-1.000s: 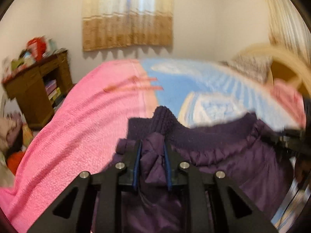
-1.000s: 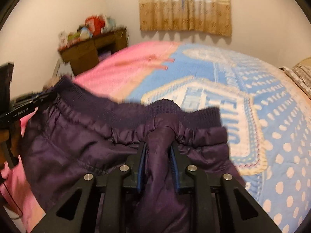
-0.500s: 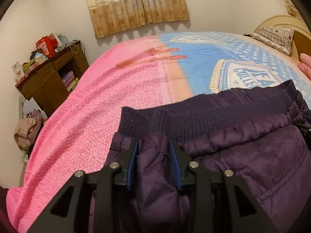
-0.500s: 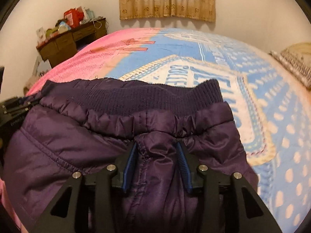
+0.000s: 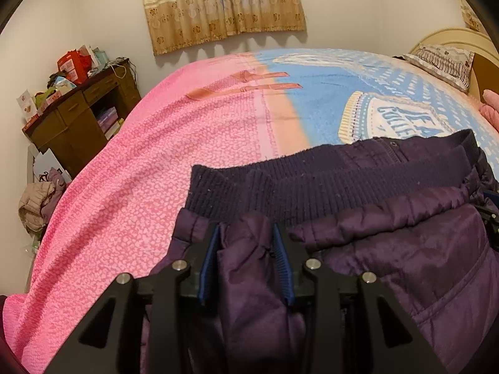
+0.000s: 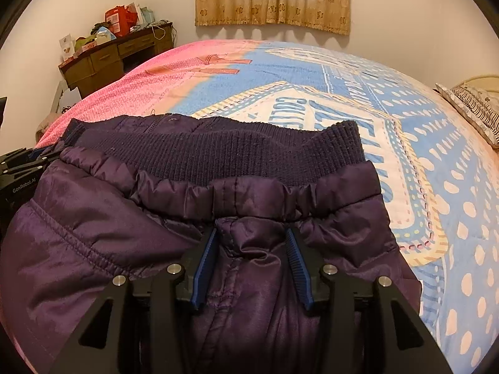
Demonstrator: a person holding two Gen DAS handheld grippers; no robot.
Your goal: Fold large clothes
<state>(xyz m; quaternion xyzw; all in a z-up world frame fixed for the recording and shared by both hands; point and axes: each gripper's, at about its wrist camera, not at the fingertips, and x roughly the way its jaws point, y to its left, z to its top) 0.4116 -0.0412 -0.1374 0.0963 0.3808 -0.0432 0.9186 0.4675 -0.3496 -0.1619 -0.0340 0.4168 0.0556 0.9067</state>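
Left wrist view: left gripper (image 5: 246, 249), blue pads clamped on a fold of the purple padded jacket (image 5: 389, 249) just below its ribbed hem (image 5: 327, 180); garment over the pink-and-blue bedspread (image 5: 156, 162), whether resting on it unclear.

Right wrist view: right gripper (image 6: 252, 251) likewise pinching jacket (image 6: 93, 218) fabric; wooden desk (image 6: 106, 59) beyond.

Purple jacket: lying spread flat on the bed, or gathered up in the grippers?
Gathered: the purple jacket bunches between the fingers of the left gripper and right gripper, ribbed hem forward. Whether it is folded: cannot tell.
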